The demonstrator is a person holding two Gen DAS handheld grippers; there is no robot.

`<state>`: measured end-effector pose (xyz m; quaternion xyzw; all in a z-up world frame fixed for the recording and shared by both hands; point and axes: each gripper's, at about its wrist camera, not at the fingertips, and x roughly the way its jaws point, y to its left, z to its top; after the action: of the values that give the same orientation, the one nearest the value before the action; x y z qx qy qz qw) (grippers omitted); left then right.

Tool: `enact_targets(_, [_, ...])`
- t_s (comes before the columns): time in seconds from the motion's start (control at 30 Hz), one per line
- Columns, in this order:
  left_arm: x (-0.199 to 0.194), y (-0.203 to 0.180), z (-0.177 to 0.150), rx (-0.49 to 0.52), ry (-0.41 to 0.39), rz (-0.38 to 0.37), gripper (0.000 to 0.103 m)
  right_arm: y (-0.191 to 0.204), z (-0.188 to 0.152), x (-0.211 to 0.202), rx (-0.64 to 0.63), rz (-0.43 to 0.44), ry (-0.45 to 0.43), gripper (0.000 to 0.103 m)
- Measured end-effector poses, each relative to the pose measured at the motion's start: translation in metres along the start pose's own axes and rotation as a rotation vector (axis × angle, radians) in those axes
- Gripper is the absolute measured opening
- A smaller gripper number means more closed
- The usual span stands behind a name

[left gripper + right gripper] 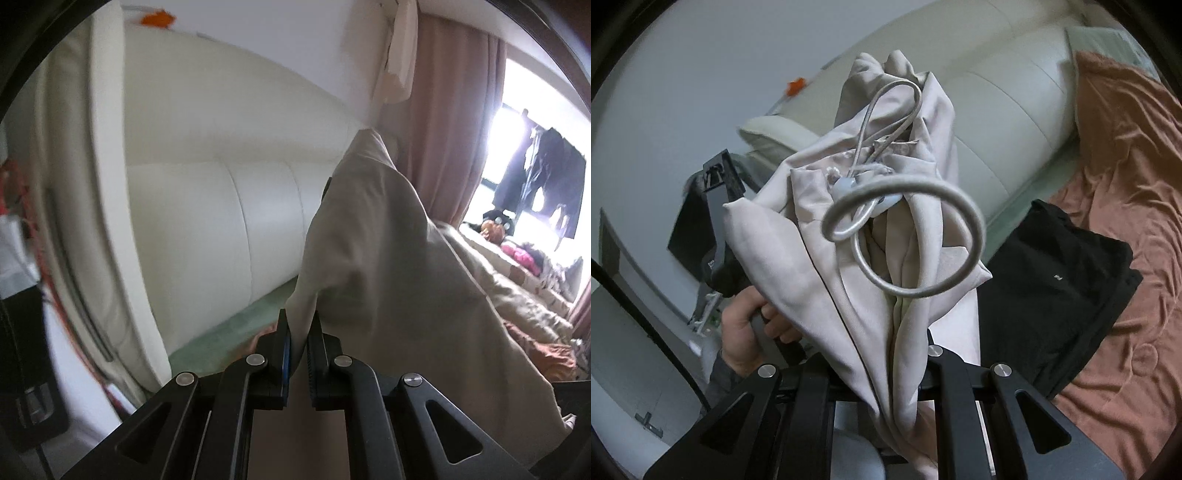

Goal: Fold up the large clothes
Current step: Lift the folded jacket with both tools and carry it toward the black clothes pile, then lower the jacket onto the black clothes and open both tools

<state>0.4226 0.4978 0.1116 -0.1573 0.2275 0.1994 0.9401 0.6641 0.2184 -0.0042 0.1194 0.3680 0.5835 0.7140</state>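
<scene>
We have the beige garment (827, 236) up in the air, held between both tools and not yet laid flat, so the folding of this piece looks to us barely begun. Our left hand-held gripper (299, 332) is clamped on an edge of the cloth, which rises from its jaws and drapes off to the right in front of the white headboard (207, 206). Our right hand-held gripper (905, 354) has its fingertips buried under bunched fabric; the jaws are closed, and the cloth runs straight through them, so we judge it pinched there. A grey drawstring (919, 236) loops loosely out of the bundle, near what seems to be the hood or waist. The hand (746, 325) on the other tool shows at lower left in the right view. On the bed, on the rust-coloured sheet (1126, 184), a black garment (1052, 288) already lies folded flat, so we count that one done. What remains, as we judge it: spread the beige piece on the bed, tuck the cord in, fold it, and perhaps stack it beside the black one.
</scene>
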Motion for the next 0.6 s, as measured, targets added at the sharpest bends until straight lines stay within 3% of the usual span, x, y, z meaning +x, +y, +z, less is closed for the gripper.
enact_targets(0.17, [0.066,0.004,-0.009,0.008,0.077,0.049,0.007,-0.058,0.022,0.033,0.065,-0.009,0.032,0.008])
enact_targets(0.43, [0.139,0.008,-0.021,0.032,0.163,0.096,0.01,-0.125,0.039,0.065,0.155,-0.03,0.025,0.009])
enact_targets(0.53, [0.156,0.007,-0.036,0.07,0.21,0.137,0.027,-0.15,0.029,0.067,0.246,-0.176,0.054,0.018])
enact_targets(0.57, [0.159,0.009,-0.043,0.069,0.23,0.144,0.038,-0.164,0.024,0.072,0.293,-0.216,0.083,0.026])
enact_targets(0.6, [0.161,0.013,-0.052,0.062,0.246,0.143,0.042,-0.179,0.017,0.077,0.336,-0.247,0.109,0.041])
